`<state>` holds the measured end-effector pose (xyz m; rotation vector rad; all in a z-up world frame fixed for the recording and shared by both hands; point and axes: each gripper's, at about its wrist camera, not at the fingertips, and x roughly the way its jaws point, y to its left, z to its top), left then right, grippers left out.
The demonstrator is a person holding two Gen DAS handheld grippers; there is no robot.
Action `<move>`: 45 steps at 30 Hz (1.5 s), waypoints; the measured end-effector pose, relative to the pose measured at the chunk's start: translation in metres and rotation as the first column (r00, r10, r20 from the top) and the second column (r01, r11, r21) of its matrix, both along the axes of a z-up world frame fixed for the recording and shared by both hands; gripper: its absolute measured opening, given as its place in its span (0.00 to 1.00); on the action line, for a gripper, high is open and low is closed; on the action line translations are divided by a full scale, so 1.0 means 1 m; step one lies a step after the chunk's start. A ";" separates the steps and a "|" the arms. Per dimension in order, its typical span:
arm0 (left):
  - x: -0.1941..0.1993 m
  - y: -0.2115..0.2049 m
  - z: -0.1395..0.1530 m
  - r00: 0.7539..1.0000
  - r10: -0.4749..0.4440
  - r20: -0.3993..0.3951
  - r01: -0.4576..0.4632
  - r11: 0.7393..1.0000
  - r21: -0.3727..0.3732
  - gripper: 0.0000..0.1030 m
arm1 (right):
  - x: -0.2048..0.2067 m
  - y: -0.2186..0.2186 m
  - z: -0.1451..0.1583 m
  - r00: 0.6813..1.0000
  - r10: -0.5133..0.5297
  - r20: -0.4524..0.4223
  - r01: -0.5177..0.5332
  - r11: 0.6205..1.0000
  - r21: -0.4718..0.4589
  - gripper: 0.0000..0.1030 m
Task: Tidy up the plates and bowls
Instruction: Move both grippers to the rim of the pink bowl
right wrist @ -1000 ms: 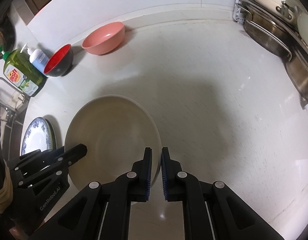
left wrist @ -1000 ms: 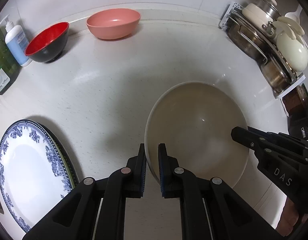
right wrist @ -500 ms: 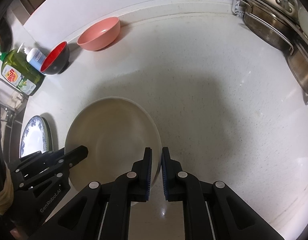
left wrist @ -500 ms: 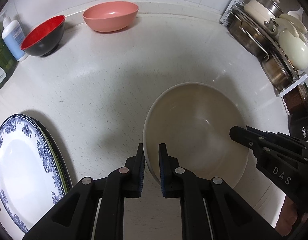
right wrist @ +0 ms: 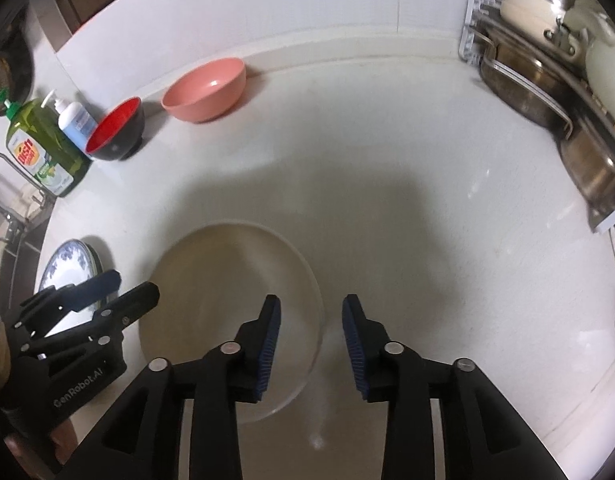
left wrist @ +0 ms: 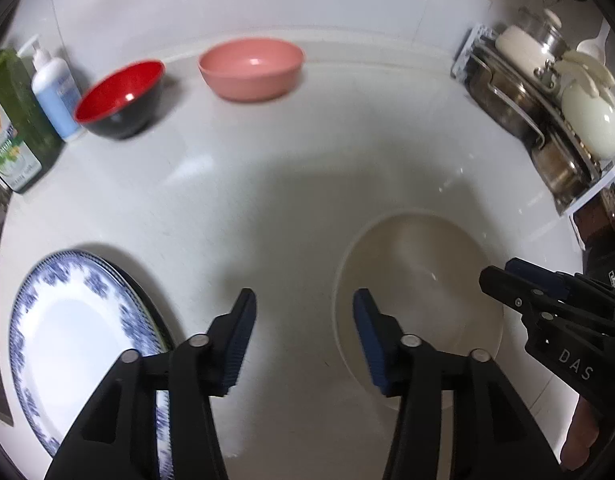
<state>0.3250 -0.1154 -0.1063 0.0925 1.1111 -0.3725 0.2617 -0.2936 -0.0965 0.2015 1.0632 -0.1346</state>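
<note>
The beige bowl [left wrist: 419, 280] sits on the white counter [left wrist: 267, 208], well in front of the pink bowl [left wrist: 251, 68] and red-and-black bowl [left wrist: 119, 98]. Left gripper [left wrist: 303, 336] gapes wide, holding nothing, its right finger over the beige bowl's rim. Right gripper [right wrist: 310, 340] is spread wide too, empty. The blue-patterned plate [left wrist: 75, 332] lies left of the beige bowl.

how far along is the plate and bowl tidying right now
Done: the blue-patterned plate lies on another plate at the counter's left, and the big beige bowl rests on the counter. In hand: nothing; the left tool and right tool are both open beside that bowl's rim. Left: the red bowl and pink bowl sit apart near the wall, unstacked.
</note>
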 end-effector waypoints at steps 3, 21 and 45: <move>0.004 0.005 0.013 0.998 0.007 0.058 -0.007 1.000 0.008 0.58 | 0.006 0.004 0.009 1.000 0.006 0.020 -0.006 1.000 0.002 0.35; 0.070 0.026 0.080 0.974 -0.046 0.224 0.033 0.997 0.066 0.61 | 0.078 0.030 0.063 0.988 0.067 0.136 -0.070 0.997 0.014 0.35; 0.215 0.042 0.089 0.975 -0.047 0.216 0.018 0.990 0.138 0.61 | 0.208 0.045 0.076 0.989 0.068 0.132 -0.066 0.998 -0.024 0.35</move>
